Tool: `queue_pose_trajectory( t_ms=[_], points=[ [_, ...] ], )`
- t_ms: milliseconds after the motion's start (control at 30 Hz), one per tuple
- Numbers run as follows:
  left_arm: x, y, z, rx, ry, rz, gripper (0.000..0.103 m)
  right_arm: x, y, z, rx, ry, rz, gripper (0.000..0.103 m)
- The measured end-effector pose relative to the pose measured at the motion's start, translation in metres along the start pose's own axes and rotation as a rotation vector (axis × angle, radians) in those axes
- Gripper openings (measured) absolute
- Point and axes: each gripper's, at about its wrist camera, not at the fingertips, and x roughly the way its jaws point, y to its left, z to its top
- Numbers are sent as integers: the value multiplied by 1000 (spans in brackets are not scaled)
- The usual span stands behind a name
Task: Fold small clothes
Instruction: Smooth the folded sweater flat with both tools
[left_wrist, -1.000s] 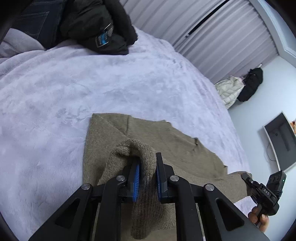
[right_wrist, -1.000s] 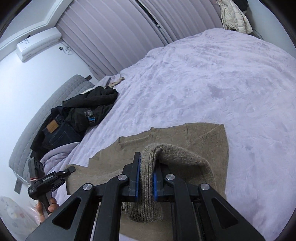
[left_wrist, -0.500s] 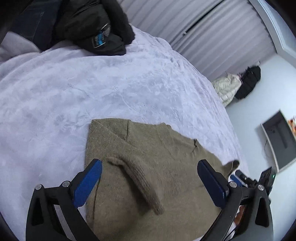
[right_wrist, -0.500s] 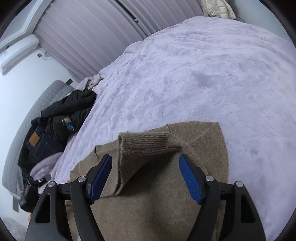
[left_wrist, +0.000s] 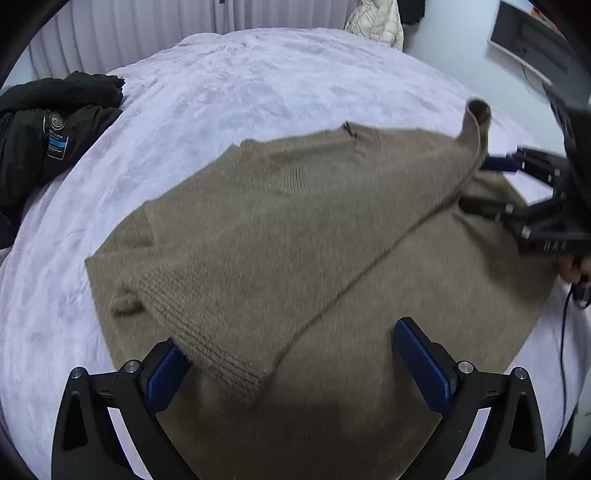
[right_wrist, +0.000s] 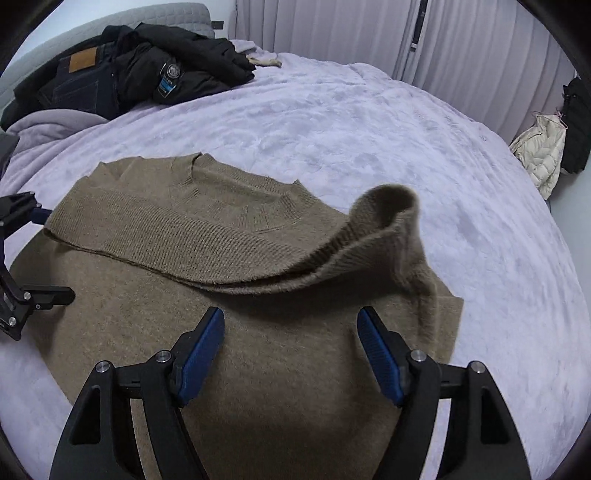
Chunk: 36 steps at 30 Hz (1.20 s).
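Note:
An olive-brown knit sweater (left_wrist: 332, 240) lies flat on the lavender bed cover (left_wrist: 277, 81), neckline toward the far side. Both sleeves are folded in over its body. My left gripper (left_wrist: 291, 354) is open just above the sweater; the ribbed cuff (left_wrist: 229, 362) of one sleeve lies loose between its jaws, close to the left pad. My right gripper (right_wrist: 291, 343) is open above the sweater (right_wrist: 258, 350) with nothing pinched. The other sleeve's cuff (right_wrist: 388, 206) stands curled up beyond it. Each view shows the other gripper at the sweater's side: the right gripper (left_wrist: 480, 184) and the left gripper (right_wrist: 48, 254).
A black jacket (right_wrist: 184, 70) and dark jeans (right_wrist: 77, 85) are piled at the head of the bed by a grey headboard (right_wrist: 110, 22). Curtains (right_wrist: 351, 33) hang behind. A cream puffer jacket (right_wrist: 543, 151) sits past the bed's far corner. A screen (left_wrist: 532, 44) hangs on the wall.
Both grippers were shut on the sleeve cuffs; they have opened and let go. The sleeves now lie across the body, and both grippers have rolled and moved over the sweater.

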Motion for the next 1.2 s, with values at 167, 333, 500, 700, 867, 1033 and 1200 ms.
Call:
queue_pose_trajectory(
  t_ms=[167,333,500,700,867,1033,1200],
  points=[
    [-6,70,35,-384,-128,-114,103,13,-13,14,89,-20,-11,78],
    [-4,127,23,-713,-191,-174,103,27,-45,23,293,-29,-7,78],
    [-16,112,18,-606,-189,-123,103,24,-53,21,352,-45,-10,78],
    [12,62,40,-380,-101,-65,103,37,-39,31,316,-14,55,78],
    [33,84,19,-378,-43,20,103,51,-60,12,352,26,-37,76],
    [-19,69,10,-344,-113,112,103,11,-77,0,409,-12,-39,75],
    [-39,8,-15,-292,-157,23,103,-40,-21,-20,338,-99,29,78]
  ],
)
